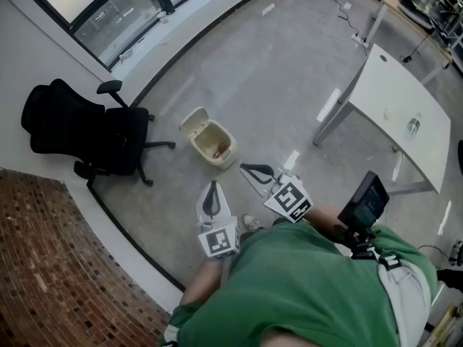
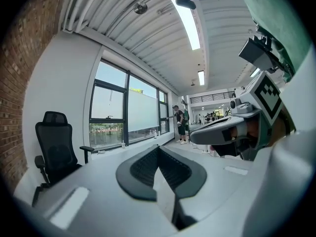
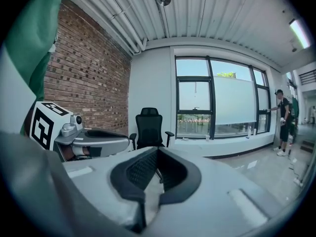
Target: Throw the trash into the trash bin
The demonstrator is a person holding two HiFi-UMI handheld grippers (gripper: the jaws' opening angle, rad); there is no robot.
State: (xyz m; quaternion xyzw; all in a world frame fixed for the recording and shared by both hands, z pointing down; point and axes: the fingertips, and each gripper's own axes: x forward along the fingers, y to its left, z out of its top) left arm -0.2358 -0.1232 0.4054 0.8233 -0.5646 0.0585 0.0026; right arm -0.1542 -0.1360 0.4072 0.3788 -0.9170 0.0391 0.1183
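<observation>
Office chair (image 1: pixel 87 132): left of frame, not involved. Trash bin (image 1: pixel 202 152): centre of frame, lid open, with a reddish scrap (image 1: pixel 219 151) inside, probably the trash. Left gripper (image 1: pixel 213 188) and right gripper (image 1: pixel 249 170): just below the bin, jaws together, nothing between them. Judged status: drop complete. Next move: check the floor (image 1: pixel 275 85) for further trash; none shows.
</observation>
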